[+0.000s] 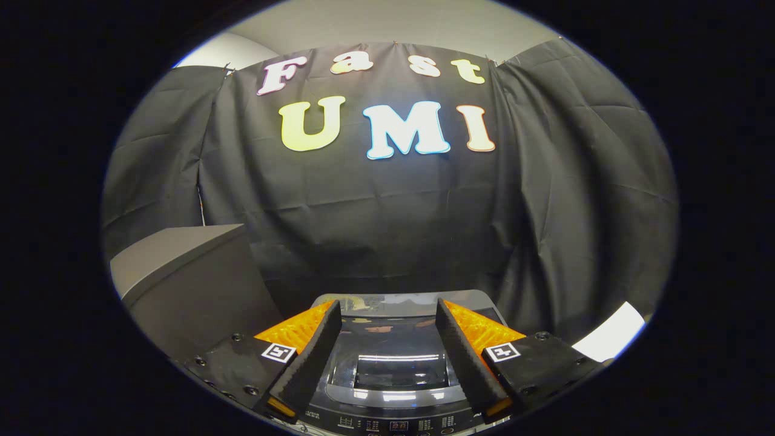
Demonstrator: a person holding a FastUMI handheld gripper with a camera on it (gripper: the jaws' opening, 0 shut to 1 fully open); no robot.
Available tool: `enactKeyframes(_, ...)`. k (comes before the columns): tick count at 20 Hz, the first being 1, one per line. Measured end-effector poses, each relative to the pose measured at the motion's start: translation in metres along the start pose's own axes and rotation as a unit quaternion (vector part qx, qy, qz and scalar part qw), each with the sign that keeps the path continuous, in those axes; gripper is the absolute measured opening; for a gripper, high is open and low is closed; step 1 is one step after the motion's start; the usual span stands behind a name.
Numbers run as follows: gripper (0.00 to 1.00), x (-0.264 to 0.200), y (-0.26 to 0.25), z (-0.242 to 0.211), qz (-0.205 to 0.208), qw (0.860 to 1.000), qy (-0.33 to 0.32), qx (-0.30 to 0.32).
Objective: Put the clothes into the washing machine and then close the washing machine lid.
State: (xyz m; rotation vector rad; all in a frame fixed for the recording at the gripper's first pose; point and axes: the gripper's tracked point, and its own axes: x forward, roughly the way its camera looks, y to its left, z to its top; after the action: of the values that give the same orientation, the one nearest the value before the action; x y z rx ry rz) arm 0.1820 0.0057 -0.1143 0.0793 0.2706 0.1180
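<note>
Nearest the lens, the tongs (389, 348) stand released, their two ribbed fingers (315, 357) spread well apart at about 7 and 5 o'clock with nothing gripped between them. Each finger carries a small square marker tag (278, 352) on its mounting block.

Behind everything, black cloth (545, 200) forms the booth's wall, creased in a grid of fold lines and hanging in loose pleats at 3 o'clock and 9 o'clock. Above it, at 12 o'clock, a strip of pale ceiling (387, 24) shows.

At 8 o'clock, beside the left finger, a dark boxy cabinet (194, 284) with a paler flat top stands against the cloth, near the machine.

Between and just beyond the fingers, at 6 o'clock, sits the washing machine (387, 418), a top-loader seen from above. Its glossy lid (390, 357) lies flat and closed, with a dark see-through window mirroring strips of light. Closest to the tongs runs the control panel (396, 425), a row of small markings and a little display, too fine to read.

At 4 o'clock, past the right finger, a small white patch (611, 339) shows at the foot of the cloth; what it is cannot be told.
</note>
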Motion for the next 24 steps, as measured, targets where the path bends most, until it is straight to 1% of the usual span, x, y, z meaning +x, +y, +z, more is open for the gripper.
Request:
enactKeyframes(5, 0.98, -0.032, 0.007, 0.035, 0.002, 0.999, -0.036, 0.006)
enactKeyframes(10, 0.98, -0.071, 0.009, 0.058, -0.001, 0.998, -0.067, -0.002)
enactKeyframes(18, 0.98, -0.138, 0.01, 0.072, -0.014, 0.994, -0.104, -0.007)
enactKeyframes(24, 0.98, -0.178, 0.02, 0.071, -0.005, 0.992, -0.125, -0.026)
